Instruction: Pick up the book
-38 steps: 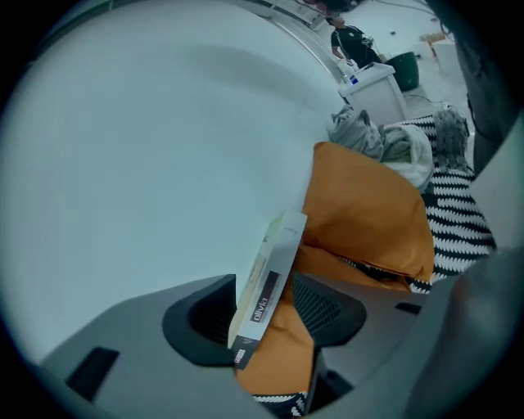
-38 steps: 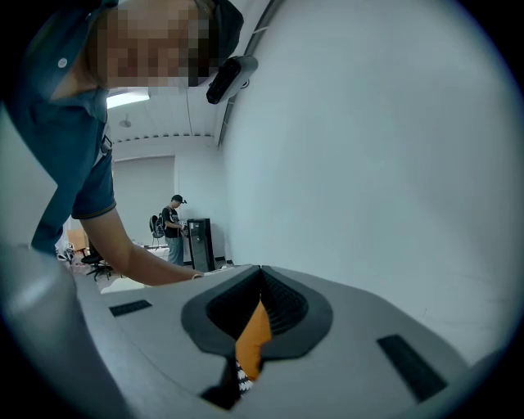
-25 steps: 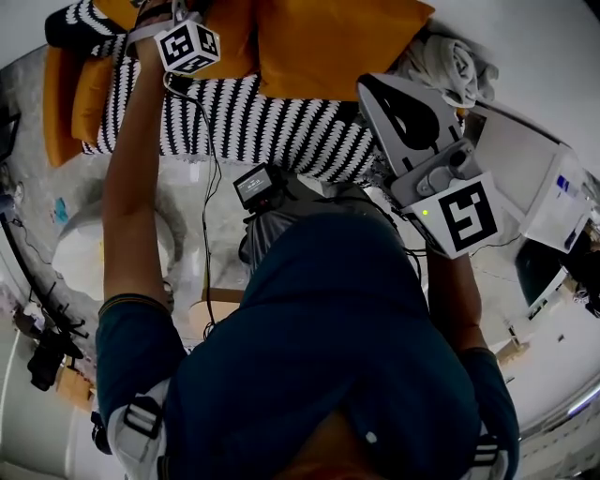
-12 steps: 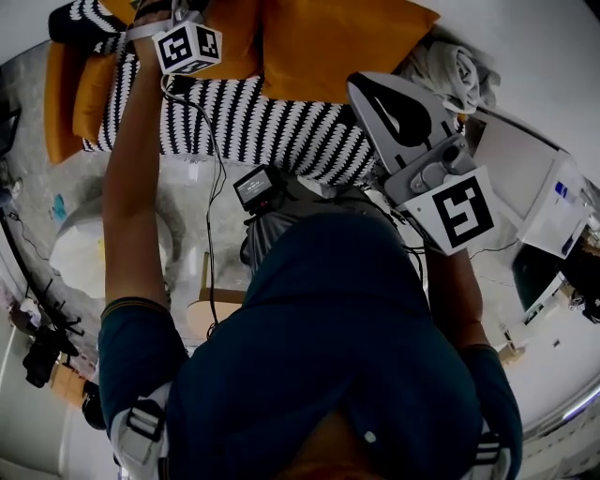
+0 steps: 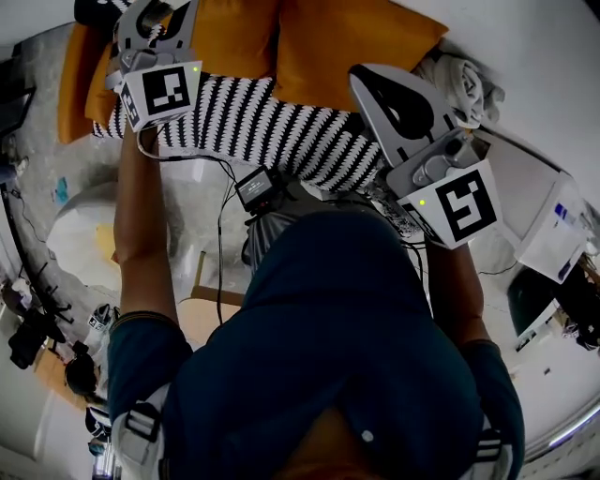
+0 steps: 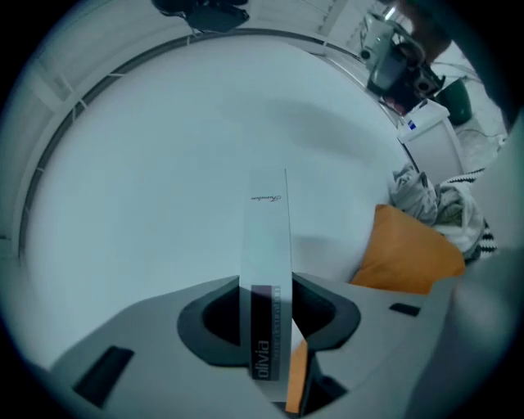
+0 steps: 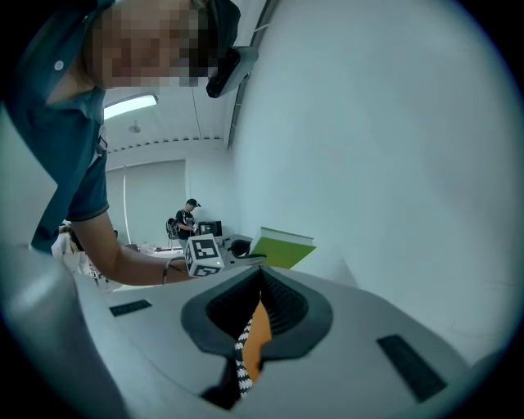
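In the left gripper view a thin book (image 6: pixel 268 237) with a pale spine stands on edge between the jaws of my left gripper (image 6: pixel 266 288), in front of the white wall. The jaws are closing on it and it hangs clear of the bed. The right gripper view shows the same book (image 7: pixel 282 247) as a green cover sticking out of the left gripper (image 7: pixel 242 260). In the head view the left gripper (image 5: pixel 155 11) is raised at the top left and the book is out of sight. My right gripper (image 5: pixel 360 75) (image 7: pixel 262 274) is shut and holds nothing.
Orange cushions (image 5: pixel 328 47) lie on a black-and-white striped throw (image 5: pixel 262 122) below both grippers. A crumpled grey cloth (image 5: pixel 459 75) and a white box (image 5: pixel 534 187) are at the right. A small screened device (image 5: pixel 255 187) hangs on cables at my front.
My left gripper has lifted off the cushions toward the head camera and rolled, so its marker cube looks larger. The right gripper has barely shifted.
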`<state>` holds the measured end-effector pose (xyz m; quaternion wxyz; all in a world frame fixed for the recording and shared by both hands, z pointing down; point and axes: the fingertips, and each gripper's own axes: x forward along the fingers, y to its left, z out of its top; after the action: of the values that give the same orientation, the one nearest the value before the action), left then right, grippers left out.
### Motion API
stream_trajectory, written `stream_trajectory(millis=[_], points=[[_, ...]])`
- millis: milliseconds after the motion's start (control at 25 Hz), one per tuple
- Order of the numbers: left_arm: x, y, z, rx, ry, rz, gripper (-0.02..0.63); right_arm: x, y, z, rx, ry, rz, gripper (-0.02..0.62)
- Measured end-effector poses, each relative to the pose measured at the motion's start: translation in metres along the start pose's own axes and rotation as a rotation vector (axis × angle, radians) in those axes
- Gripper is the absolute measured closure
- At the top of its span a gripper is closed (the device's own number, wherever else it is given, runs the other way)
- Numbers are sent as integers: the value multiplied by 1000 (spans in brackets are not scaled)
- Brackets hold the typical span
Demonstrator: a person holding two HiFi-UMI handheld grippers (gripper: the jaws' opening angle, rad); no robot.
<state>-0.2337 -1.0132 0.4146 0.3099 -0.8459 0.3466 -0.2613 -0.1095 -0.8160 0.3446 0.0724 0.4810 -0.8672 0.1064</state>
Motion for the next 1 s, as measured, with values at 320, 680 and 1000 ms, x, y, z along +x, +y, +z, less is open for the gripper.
stream_trajectory(millis=[320, 680, 1000], points=[[-107, 45, 78, -444, -183, 81, 466, -23, 16, 23, -97, -114, 60, 583], [-207, 34, 123, -731, -214, 69, 466, -69, 46, 41, -150, -166, 138, 583], [-297, 21, 182, -779, -250, 100, 466, -118, 75, 64, -229, -228, 158, 583]])
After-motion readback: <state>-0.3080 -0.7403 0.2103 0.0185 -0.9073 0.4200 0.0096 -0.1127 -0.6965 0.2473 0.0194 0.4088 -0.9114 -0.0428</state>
